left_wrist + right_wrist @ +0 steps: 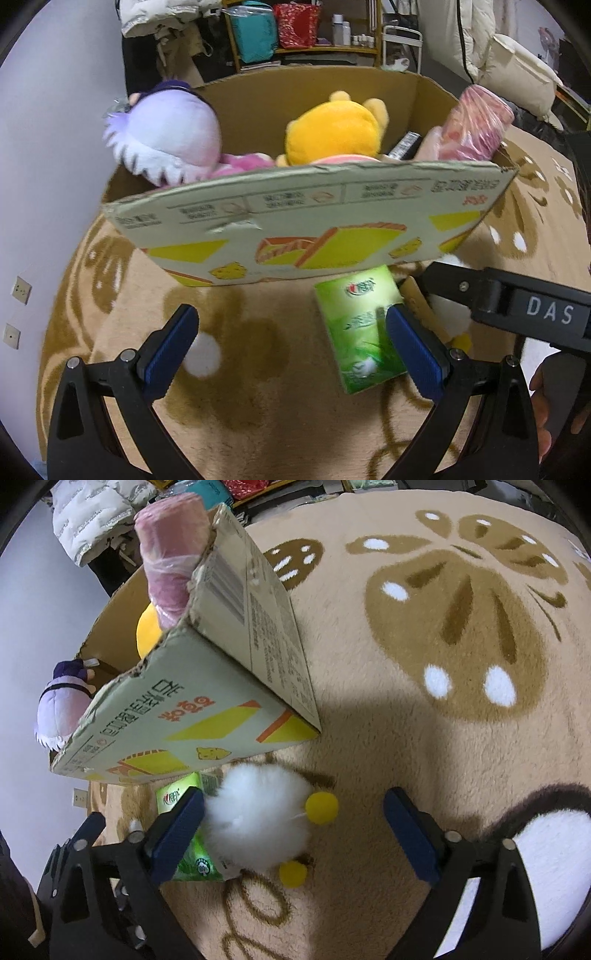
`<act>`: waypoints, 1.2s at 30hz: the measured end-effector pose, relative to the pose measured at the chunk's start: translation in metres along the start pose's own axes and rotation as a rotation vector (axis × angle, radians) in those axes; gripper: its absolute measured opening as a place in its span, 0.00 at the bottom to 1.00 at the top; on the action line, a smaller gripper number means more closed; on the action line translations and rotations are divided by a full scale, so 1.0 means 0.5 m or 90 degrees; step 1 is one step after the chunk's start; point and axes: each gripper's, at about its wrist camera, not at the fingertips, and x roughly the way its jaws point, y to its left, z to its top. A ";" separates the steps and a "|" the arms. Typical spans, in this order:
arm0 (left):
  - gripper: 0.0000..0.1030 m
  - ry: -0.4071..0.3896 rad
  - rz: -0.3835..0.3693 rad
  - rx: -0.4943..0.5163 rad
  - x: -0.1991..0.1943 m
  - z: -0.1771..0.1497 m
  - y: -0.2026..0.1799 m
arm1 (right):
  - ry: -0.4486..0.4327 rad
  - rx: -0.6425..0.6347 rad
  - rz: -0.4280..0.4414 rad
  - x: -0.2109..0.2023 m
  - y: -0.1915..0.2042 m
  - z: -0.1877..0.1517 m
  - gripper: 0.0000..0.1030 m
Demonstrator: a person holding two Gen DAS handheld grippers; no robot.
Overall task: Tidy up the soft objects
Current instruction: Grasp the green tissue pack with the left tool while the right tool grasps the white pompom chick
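Observation:
A cardboard box (314, 236) stands on the carpet and holds a purple-white plush (166, 136), a yellow plush (332, 129) and a pink wrapped roll (476, 125). The box (192, 723) and the roll (170, 554) also show in the right wrist view. A white fluffy toy with yellow feet (258, 823) lies on the carpet beside a green tissue pack (358, 328). My left gripper (291, 350) is open and empty, its right finger over the green pack. My right gripper (293, 834) is open, with the white toy between its fingers, close to the left one.
A beige carpet with brown flower patterns (443, 627) covers the floor. A white wall with sockets (20, 290) is on the left. Shelves with bags and bottles (295, 33) and a white sofa (517, 70) stand behind the box.

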 end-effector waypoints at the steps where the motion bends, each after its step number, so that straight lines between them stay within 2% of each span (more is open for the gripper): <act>1: 0.98 0.002 -0.005 0.001 0.001 -0.003 -0.002 | 0.003 -0.003 -0.001 0.000 0.001 -0.001 0.94; 8: 0.98 0.014 -0.041 0.003 0.010 -0.006 -0.018 | 0.027 -0.031 0.006 0.009 0.026 -0.010 0.74; 13: 0.98 0.028 -0.047 0.011 0.024 -0.011 -0.025 | 0.038 -0.054 0.017 0.021 0.051 -0.018 0.52; 14: 0.98 0.031 -0.047 0.013 0.028 -0.012 -0.028 | 0.039 -0.055 0.025 0.023 0.055 -0.019 0.49; 15: 0.98 0.033 -0.047 0.014 0.031 -0.013 -0.029 | 0.041 -0.055 0.033 0.025 0.058 -0.020 0.42; 16: 0.98 0.034 -0.048 0.015 0.033 -0.014 -0.030 | 0.045 -0.054 0.045 0.027 0.061 -0.020 0.38; 21: 0.95 0.042 -0.053 0.011 0.044 -0.014 -0.032 | 0.049 -0.061 0.042 0.042 0.074 -0.025 0.37; 24: 0.83 0.045 -0.068 0.004 0.058 -0.012 -0.030 | 0.047 -0.057 0.048 0.042 0.072 -0.025 0.37; 28: 0.64 0.054 -0.115 -0.020 0.066 -0.013 -0.023 | 0.035 -0.064 0.044 0.036 0.073 -0.027 0.34; 31: 0.63 0.062 -0.143 -0.030 0.071 -0.017 -0.022 | 0.026 -0.067 0.043 0.029 0.073 -0.020 0.33; 36: 0.62 0.064 -0.142 -0.030 0.075 -0.025 -0.036 | 0.005 -0.074 0.036 0.008 0.072 -0.017 0.33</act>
